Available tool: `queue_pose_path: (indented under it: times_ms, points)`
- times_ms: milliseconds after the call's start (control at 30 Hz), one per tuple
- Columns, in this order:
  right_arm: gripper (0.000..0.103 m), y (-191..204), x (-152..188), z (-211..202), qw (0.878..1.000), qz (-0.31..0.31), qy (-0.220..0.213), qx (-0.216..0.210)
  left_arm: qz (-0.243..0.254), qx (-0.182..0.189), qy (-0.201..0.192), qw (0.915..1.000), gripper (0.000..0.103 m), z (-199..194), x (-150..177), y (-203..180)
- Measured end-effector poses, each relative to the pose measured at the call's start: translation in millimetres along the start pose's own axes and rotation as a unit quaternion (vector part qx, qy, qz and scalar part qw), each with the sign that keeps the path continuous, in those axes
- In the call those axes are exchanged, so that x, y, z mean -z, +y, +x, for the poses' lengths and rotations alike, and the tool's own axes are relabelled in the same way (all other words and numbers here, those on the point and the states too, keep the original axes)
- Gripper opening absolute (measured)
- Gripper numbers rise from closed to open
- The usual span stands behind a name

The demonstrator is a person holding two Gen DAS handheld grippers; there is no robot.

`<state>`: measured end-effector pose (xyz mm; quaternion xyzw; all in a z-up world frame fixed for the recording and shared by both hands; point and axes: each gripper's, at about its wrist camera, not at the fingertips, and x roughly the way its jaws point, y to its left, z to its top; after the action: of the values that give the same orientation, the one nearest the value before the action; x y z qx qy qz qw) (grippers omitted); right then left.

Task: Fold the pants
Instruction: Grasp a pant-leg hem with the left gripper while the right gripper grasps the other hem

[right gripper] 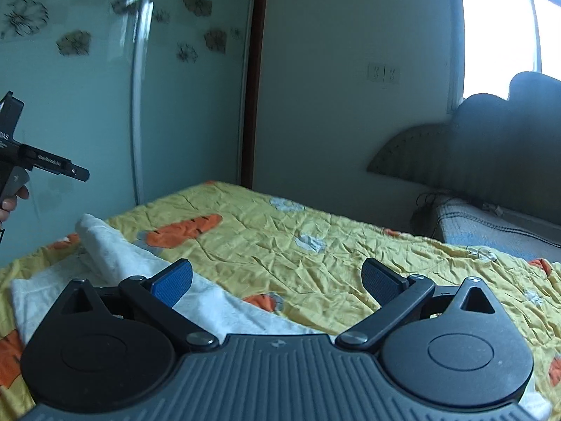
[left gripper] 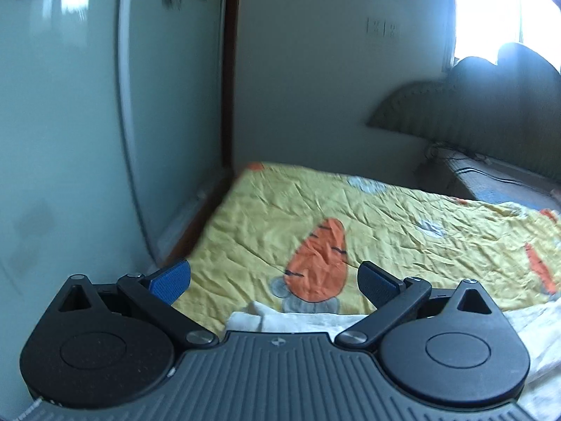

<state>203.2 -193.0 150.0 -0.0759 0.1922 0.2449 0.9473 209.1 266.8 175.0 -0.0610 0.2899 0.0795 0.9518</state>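
Two tools are in play, and I read both as spread wide with nothing between the pads: the left tool (left gripper: pixel 274 282) hangs over the near edge of the pants (left gripper: pixel 298 321), and the right tool (right gripper: pixel 277 280) hangs above the bed with the pants (right gripper: pixel 115 256) under its left finger. The pants are white and lie along the near side of the yellow carrot-print quilt (right gripper: pixel 315 245), one end rolled or bunched toward the wardrobe door (right gripper: pixel 70 105); whether they are already folded once I cannot tell.

My judgement is that the step in hand is the approach to a grasp. To do it well, I would:
- bring each tool down at one corner of the same cloth edge
- pinch only the pants, not the quilt beneath
- lift both ends level, so the fold lands edge on edge

Count: one pair of pants, one quilt, two tools. In the right wrist view the left tool's body (right gripper: pixel 21 161) and part of a hand (right gripper: pixel 14 198) show at the frame edge
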Motion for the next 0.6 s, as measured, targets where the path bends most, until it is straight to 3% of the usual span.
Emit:
queue_pose_path:
  times_ms: [133, 333, 433, 600]
  points:
    - [0.103, -6, -2, 24, 0.999, 0.020, 0.025, -0.031, -0.062, 0.042, 0.041, 0.9963, 0.103, 43, -16, 25]
    - [0.103, -5, 3, 66, 0.994, 0.034, 0.079, -0.070, -0.147, 0.081, 0.109, 0.9798, 0.102, 116, -27, 61]
    - [0.103, -4, 4, 88, 0.990, 0.040, 0.101, -0.089, -0.164, 0.091, 0.171, 0.9672, 0.102, 154, -19, 68]
    - [0.103, 1, 7, 110, 0.989, 0.023, 0.113, -0.092, -0.178, 0.141, 0.275, 0.9343, 0.101, 192, 9, 75]
